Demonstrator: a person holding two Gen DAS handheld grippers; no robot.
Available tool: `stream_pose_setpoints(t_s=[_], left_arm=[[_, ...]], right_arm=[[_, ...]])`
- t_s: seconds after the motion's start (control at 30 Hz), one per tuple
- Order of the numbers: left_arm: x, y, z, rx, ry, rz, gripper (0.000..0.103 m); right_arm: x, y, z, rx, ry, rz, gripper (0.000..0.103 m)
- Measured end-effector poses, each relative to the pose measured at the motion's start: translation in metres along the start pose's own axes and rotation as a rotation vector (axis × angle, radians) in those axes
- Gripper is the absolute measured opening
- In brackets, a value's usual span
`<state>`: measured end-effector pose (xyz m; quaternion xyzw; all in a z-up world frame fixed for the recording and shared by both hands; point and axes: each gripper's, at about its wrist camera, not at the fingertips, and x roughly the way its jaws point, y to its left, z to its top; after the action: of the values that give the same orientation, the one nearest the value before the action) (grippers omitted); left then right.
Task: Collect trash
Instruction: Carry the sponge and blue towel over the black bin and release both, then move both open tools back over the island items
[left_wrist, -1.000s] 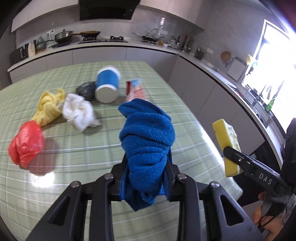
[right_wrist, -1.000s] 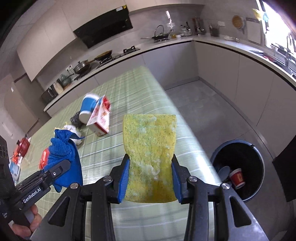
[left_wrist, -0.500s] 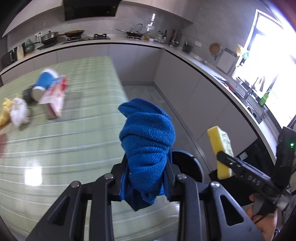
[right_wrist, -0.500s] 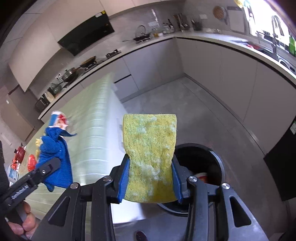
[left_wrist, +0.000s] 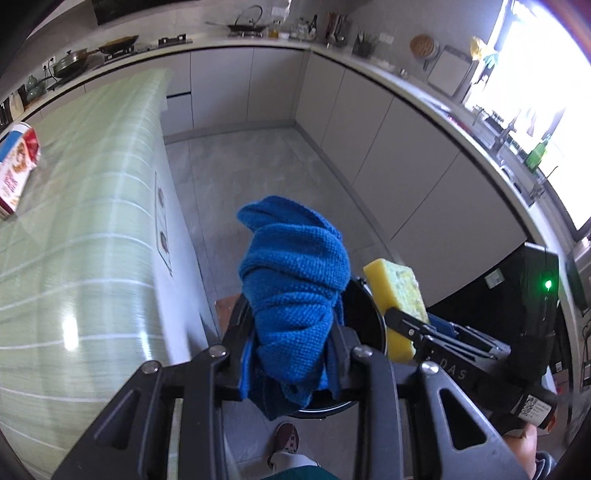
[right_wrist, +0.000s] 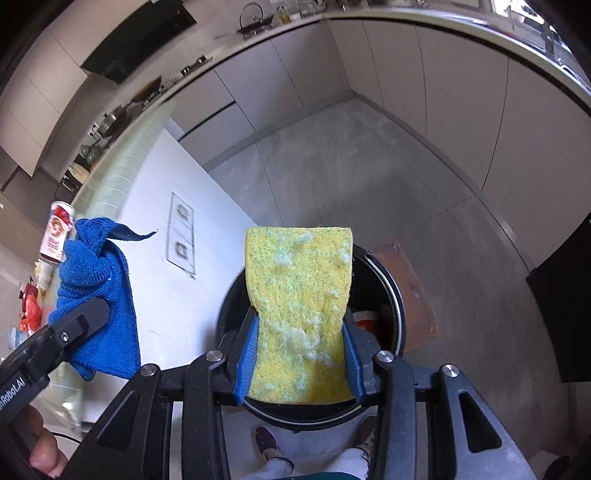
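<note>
My left gripper (left_wrist: 291, 354) is shut on a bunched blue cloth (left_wrist: 295, 295), which hangs above the black round trash bin (left_wrist: 364, 328) on the floor. Over the same bin (right_wrist: 384, 288), my right gripper (right_wrist: 299, 354) is shut on a yellow-green sponge (right_wrist: 299, 299). A red and white cup (right_wrist: 365, 319) lies inside the bin. The sponge (left_wrist: 399, 299) also shows in the left wrist view, right of the cloth. In the right wrist view the blue cloth (right_wrist: 96, 291) and the left gripper appear at the left.
The green-striped table (left_wrist: 81, 229) stands to the left with a red and white carton (left_wrist: 16, 170) on it. Its white end panel (right_wrist: 173, 258) borders the bin. Grey cabinets line the far walls. The person's feet (right_wrist: 266, 441) stand by the bin. A rusty brown mat (right_wrist: 410, 291) lies beside it.
Both grippers have swung off the table to the right and down, and now hang above the bin. The cloth and sponge stay gripped as before.
</note>
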<state>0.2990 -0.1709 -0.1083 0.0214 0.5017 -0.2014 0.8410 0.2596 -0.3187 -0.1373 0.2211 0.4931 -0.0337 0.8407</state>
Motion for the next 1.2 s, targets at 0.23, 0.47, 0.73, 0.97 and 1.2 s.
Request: stream_pose_setpoints(t_s=[0.23,0.47,0.73,0.97,1.2], left_arm=[[0.032,-0.018,-0.01,-0.002,0.08,0.035,0.032],[0.056,-0.022,-0.015,-0.021,0.148,0.076,0.039],[0.047,-0.028,-0.012,-0.026,0.141,0.108,0.073],[-0.018,-0.026,0.004,-0.05,0.025,0.046,0.074],[-0.095,0.036,0.001,-0.113,-0.083,0.076,0.074]], right_arm=[[0.035,-0.018,0.007,-0.02,0.062,0.0,0.045],[0.059,-0.025,0.01,-0.055,0.114,0.006,0.053],[0.064,-0.025,0.011,-0.059,0.133,-0.022,0.065],[0.004,-0.011,0.028,-0.042,-0.007,-0.028,0.065],[-0.05,0.059,0.037,-0.086,-0.122,0.031,0.066]])
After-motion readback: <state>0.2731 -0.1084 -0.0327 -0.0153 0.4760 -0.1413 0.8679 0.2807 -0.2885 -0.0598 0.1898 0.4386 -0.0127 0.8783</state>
